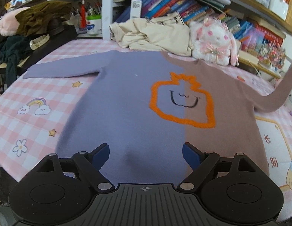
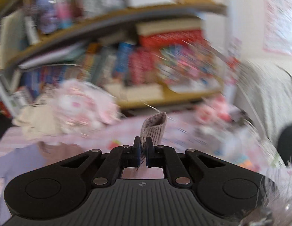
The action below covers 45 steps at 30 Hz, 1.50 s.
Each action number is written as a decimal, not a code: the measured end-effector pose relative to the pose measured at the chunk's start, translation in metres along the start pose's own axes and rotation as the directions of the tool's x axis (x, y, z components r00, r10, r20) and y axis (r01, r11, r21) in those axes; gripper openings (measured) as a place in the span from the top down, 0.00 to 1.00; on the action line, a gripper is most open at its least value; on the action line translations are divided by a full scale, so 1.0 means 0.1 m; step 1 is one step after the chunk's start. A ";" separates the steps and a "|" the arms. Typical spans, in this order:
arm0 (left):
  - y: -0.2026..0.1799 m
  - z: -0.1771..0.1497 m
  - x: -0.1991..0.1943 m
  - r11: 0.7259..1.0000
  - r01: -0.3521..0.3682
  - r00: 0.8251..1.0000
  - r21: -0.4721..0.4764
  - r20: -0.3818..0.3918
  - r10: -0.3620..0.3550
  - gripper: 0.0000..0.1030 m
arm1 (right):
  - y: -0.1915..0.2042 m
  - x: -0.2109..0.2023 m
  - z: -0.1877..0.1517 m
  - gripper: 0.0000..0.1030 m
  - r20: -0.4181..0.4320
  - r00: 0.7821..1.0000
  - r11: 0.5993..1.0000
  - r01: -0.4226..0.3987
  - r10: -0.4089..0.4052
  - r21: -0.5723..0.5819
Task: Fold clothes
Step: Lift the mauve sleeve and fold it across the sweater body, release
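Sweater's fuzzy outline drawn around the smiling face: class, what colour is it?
Orange, on the purple and brown knitted sweater; the fuzzy outline shows best in the left wrist view.

Knit sweater (image 1: 127, 101), half lilac, half mauve-brown, orange smiling outline, lies flat ahead of the open left jaws; its brown sleeve cuff (image 2: 155, 128) pinched between the right jaws, lifted

Setting: a home, most likely a child's bedroom or study corner. Work surface is covered with a pink-and-white checked cloth (image 1: 33, 98) printed with rainbows, stars and flowers. Behind it, wooden shelves (image 1: 259, 15) packed with upright colourful books (image 1: 176, 7). A white-and-pink plush rabbit (image 1: 215, 39) sits against the shelf beside a heap of cream clothing (image 1: 151, 35). At far left, more loose garments (image 1: 40, 17) and a pot of pens (image 1: 93, 20). The right wrist view is heavily blurred; it appears to show the same bookshelves.
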<state>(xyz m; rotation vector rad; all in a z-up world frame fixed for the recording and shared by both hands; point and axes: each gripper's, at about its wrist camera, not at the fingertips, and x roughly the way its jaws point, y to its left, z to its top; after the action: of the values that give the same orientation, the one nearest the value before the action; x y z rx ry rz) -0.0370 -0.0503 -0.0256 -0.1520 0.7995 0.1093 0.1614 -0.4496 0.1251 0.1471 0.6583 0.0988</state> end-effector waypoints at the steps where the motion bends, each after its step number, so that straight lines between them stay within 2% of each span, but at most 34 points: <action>1: 0.04 0.01 -0.01 1.000 0.007 1.000 0.000 0.006 -0.007 0.16 | 0.15 0.02 0.05 0.95 0.003 1.000 1.000 -0.025 0.025 -0.017; 6: 0.25 0.06 -0.10 0.998 0.014 0.999 0.053 0.047 -0.016 0.15 | 1.04 0.23 0.18 0.94 0.002 0.993 0.988 -0.115 0.116 -0.106; 11: 0.48 0.10 -0.18 0.995 0.003 0.998 0.102 0.060 -0.009 0.15 | 1.91 0.52 0.08 0.94 0.002 0.984 0.973 -0.177 0.179 -0.148; 17: 0.78 0.10 -0.27 0.991 -0.036 0.998 0.126 0.053 0.029 0.14 | 2.66 0.88 -0.22 0.94 -0.015 0.985 0.964 -0.170 0.171 -0.205; 24: 1.02 0.10 -0.28 0.987 -0.063 0.998 0.150 0.020 0.061 0.14 | 3.01 1.20 -0.45 0.94 -0.054 0.987 0.971 -0.158 0.151 -0.181; 30: 1.07 0.10 -0.29 0.979 -0.074 0.997 0.192 0.020 0.072 0.14 | 3.20 1.29 -0.58 0.94 -0.093 0.980 0.966 -0.192 0.178 -0.173; 33: 1.07 0.09 -0.29 0.974 -0.078 0.997 0.211 0.020 0.075 0.14 | 3.27 1.34 -0.67 0.94 -0.132 0.971 0.962 -0.218 0.198 -0.163; 38: 1.08 0.07 -0.27 0.973 -0.085 0.996 0.214 0.019 0.083 0.14 | 3.32 1.44 -0.85 0.94 -0.214 0.942 0.952 -0.286 0.258 -0.111; 45: 1.08 0.09 -0.27 0.974 -0.101 0.995 0.203 0.013 0.100 0.14 | 3.37 1.63 -0.99 0.92 -0.260 0.923 0.946 -0.315 0.285 -0.081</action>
<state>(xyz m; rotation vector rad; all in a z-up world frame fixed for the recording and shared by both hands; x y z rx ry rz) -0.0659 0.0560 -0.0101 0.0822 0.8110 0.1228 0.2135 -0.0854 0.0061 0.1192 0.8713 0.4592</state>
